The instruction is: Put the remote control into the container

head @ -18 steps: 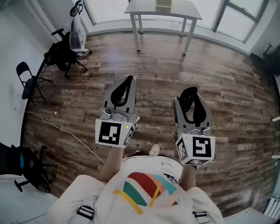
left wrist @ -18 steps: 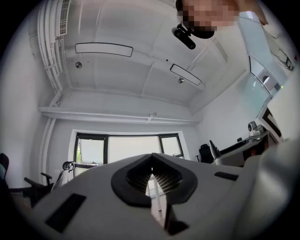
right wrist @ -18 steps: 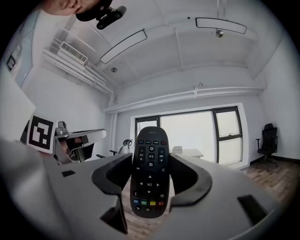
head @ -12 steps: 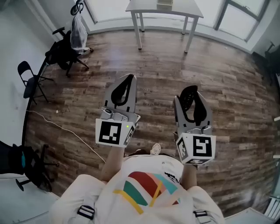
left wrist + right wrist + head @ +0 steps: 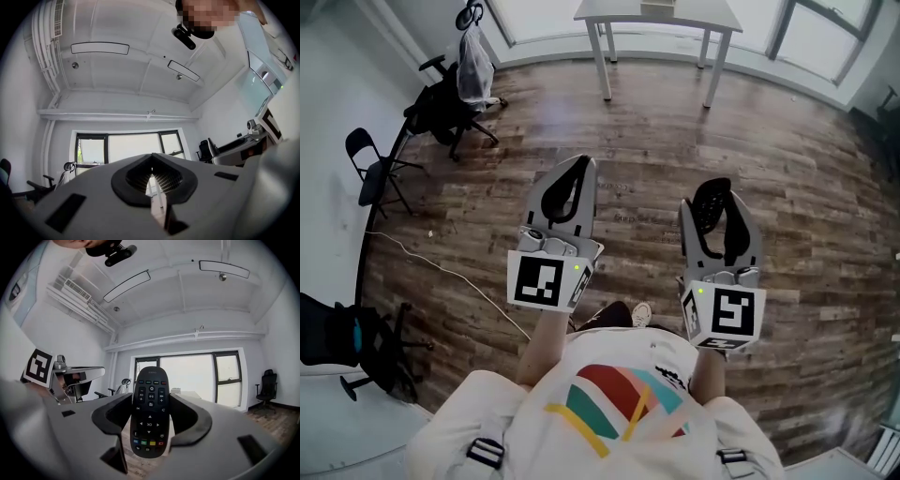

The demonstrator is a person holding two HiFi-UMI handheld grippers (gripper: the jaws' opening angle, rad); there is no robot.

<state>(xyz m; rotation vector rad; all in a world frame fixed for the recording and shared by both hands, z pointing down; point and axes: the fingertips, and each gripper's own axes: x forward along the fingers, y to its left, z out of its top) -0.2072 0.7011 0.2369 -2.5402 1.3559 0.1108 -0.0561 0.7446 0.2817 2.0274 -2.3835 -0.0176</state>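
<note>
A black remote control [image 5: 150, 411] with coloured buttons stands upright between the jaws of my right gripper [image 5: 150, 397], buttons facing the camera, and the gripper is shut on it. In the head view my right gripper [image 5: 718, 187] is held at waist height, right of my left gripper [image 5: 580, 166], above the wooden floor. My left gripper [image 5: 151, 161] is shut, its tips meeting with nothing between them. Far ahead a small box-like container [image 5: 658, 6] sits on a white table [image 5: 694, 17].
An office chair [image 5: 445, 108] hung with a bag stands at the far left by the window, and a folding chair [image 5: 373, 169] is nearer. A thin cable [image 5: 441, 272] runs over the floor. Another black chair [image 5: 356, 347] is at the lower left.
The white table and the chairs have slid lower in the head view as the person walks forward. Both grippers keep their pose, and the remote stays in the right one.
</note>
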